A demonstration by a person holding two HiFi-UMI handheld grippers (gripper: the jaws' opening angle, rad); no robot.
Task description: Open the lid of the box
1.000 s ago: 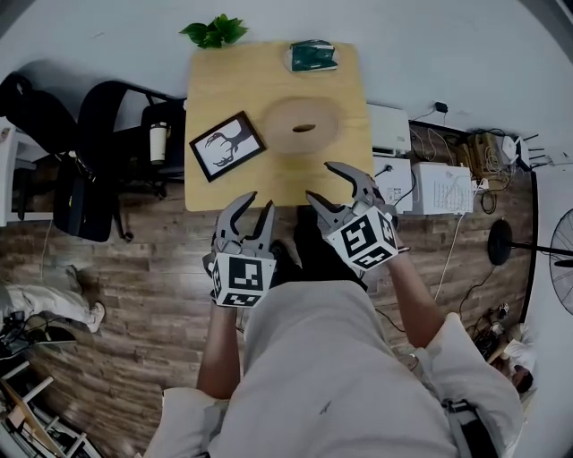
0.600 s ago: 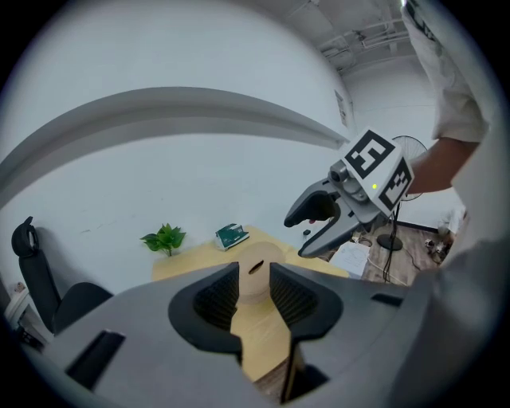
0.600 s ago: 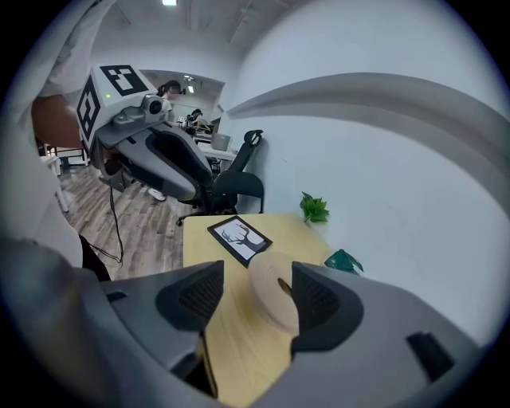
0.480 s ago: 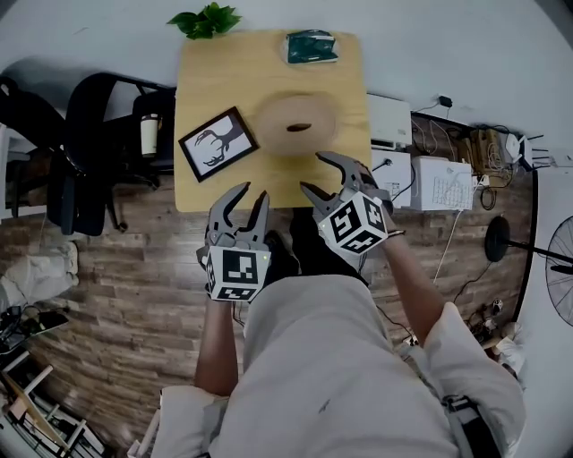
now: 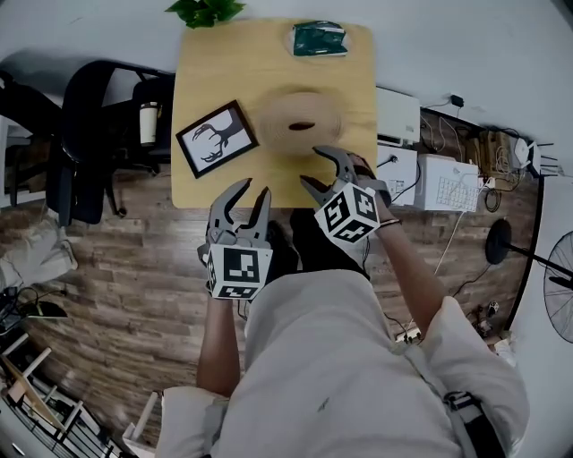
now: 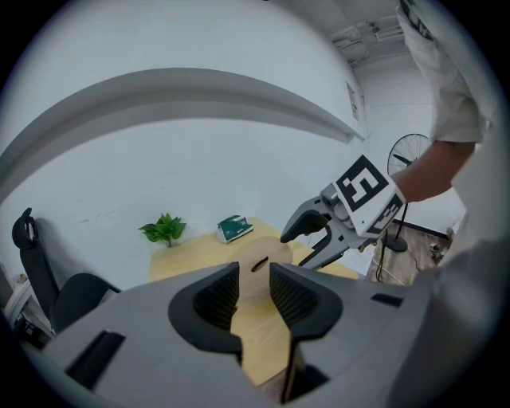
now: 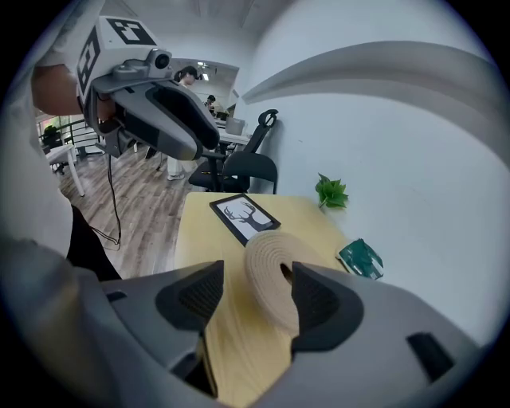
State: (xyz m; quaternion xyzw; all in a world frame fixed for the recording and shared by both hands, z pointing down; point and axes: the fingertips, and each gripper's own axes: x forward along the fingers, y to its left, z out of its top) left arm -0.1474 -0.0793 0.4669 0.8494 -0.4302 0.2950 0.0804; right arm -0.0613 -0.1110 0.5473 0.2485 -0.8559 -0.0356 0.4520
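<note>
A round, ridged wooden box (image 5: 300,121) with a slot in its lid stands on the wooden table (image 5: 269,63). My right gripper (image 5: 312,167) is open over the table's near edge, just short of the box and apart from it. My left gripper (image 5: 253,190) is open at the near edge, further left and lower. In the left gripper view the box (image 6: 256,267) shows beyond my left gripper (image 6: 255,291), with my right gripper (image 6: 317,231) beside it. From my right gripper (image 7: 255,299) the box (image 7: 275,275) appears past the jaws, untouched.
A framed deer picture (image 5: 216,139) lies left of the box. A green packet (image 5: 320,38) and a small plant (image 5: 204,11) sit at the table's far edge. Black office chairs (image 5: 89,134) stand left of the table, white boxes (image 5: 398,116) and cables at its right.
Both grippers have come nearer the table. My right gripper now reaches over the near edge, closer to the box. Both stay open.
</note>
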